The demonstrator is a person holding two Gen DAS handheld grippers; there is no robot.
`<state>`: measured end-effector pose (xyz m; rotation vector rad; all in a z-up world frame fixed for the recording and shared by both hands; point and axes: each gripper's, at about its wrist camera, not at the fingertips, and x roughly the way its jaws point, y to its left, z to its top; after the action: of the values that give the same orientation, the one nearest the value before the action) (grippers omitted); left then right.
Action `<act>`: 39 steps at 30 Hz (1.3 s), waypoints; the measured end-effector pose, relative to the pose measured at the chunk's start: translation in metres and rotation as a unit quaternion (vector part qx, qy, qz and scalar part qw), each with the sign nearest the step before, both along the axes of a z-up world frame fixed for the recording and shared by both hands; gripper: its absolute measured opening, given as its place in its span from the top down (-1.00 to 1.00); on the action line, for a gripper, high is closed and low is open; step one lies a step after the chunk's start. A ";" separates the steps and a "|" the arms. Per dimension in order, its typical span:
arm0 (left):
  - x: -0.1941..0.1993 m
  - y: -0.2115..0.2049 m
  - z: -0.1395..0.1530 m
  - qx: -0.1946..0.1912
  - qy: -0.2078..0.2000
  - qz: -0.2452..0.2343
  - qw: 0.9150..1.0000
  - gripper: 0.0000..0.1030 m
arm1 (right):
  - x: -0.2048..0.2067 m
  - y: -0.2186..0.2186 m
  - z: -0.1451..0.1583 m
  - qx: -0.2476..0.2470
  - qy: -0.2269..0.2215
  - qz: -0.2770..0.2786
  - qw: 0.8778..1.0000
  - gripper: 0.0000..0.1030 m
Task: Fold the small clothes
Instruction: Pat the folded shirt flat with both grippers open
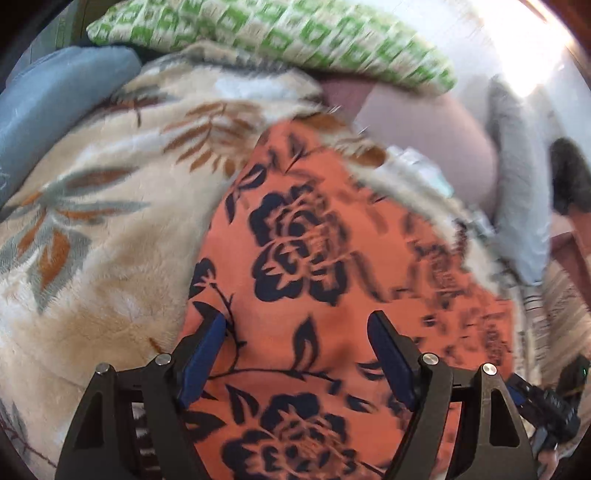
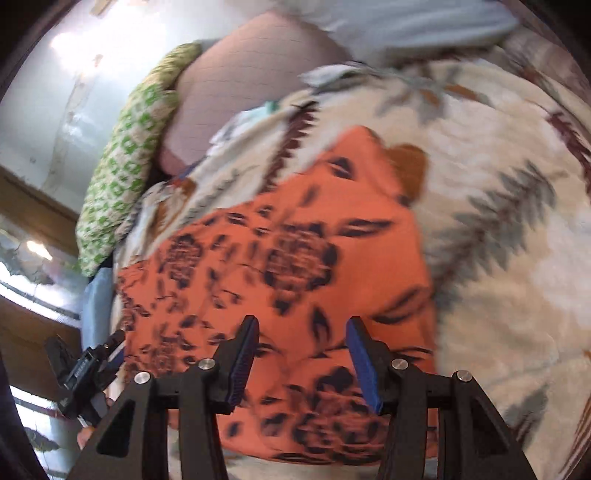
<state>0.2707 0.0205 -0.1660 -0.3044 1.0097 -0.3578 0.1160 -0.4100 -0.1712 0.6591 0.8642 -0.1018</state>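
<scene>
- Left wrist view: left claw (image 1: 297, 323) spread, nothing between its 2 pads, above the orange floral garment (image 1: 314, 258). Garment fills centre and lower frame, lying on a beige leaf-print blanket (image 1: 110, 221). Green patterned pillow (image 1: 277, 33) at top.
- Right wrist view: right claw (image 2: 301, 326) spread, empty, above the same garment (image 2: 277, 258) at centre. Left claw visible at lower left.
</scene>
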 end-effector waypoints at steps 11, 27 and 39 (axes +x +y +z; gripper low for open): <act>-0.005 -0.008 0.013 -0.021 -0.030 0.004 0.999 -0.55 | 0.042 -0.028 0.036 0.035 -0.108 -0.012 0.993 -0.02; -0.012 0.066 0.053 -0.034 -0.037 0.059 0.997 -0.64 | 0.043 0.037 0.030 0.098 -0.079 0.075 0.989 -0.08; -0.031 0.054 -0.003 0.126 0.062 -0.003 0.990 -0.64 | 0.035 0.130 -0.046 0.179 0.020 0.143 0.973 -0.05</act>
<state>0.2402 0.0741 -0.1690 -0.0965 1.1646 -0.2149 0.1508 -0.2802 -0.2168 0.8625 1.0198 0.3086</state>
